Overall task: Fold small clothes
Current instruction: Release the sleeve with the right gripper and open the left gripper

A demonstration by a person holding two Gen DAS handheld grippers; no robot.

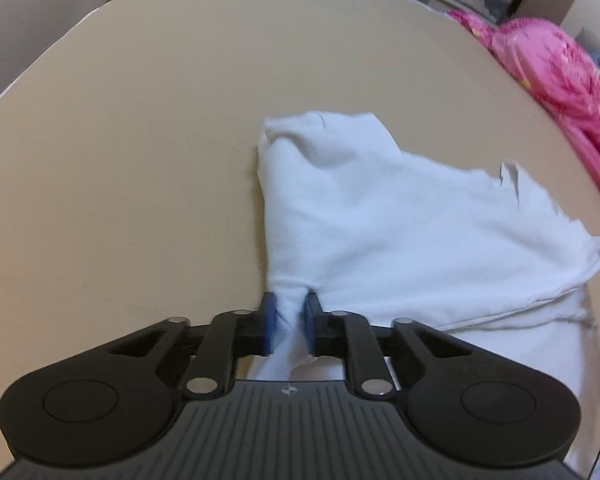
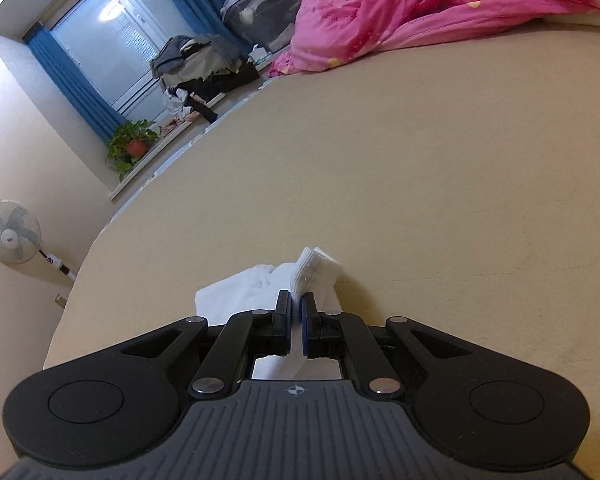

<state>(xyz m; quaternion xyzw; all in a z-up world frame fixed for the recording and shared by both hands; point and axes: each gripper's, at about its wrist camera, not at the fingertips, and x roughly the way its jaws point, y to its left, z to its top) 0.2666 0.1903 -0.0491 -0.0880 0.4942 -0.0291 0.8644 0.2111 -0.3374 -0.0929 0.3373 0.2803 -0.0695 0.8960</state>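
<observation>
On our left, the left gripper point(image 1: 291, 322) has its blue pads point(image 1: 269, 322) pinched narrowly on a bunched corner of the white garment point(image 1: 380, 216), the cloth gathered into a tight fold between them. From that pinch the garment spreads away across the beige bed surface point(image 1: 120, 160), its far edge lying flat while its right-hand edge lifts toward the frame border, where a dark tip shows; we cannot tell from this view what that tip is. On our right, the right gripper point(image 2: 297, 312) is closed almost fully on another corner of the same white cloth point(image 2: 316, 270), a small tuft sticking up just past the pads, with more of it lying below and to the left. A pink quilt point(image 2: 420, 8) sits well apart at the far edge of the bed. We judge that we are at the start of a fold, both corners taken and the cloth partly raised. The next move calls for carrying both corners together, evenly, over the flat far part, keeping the edge taut so it lands aligned before we release.
</observation>
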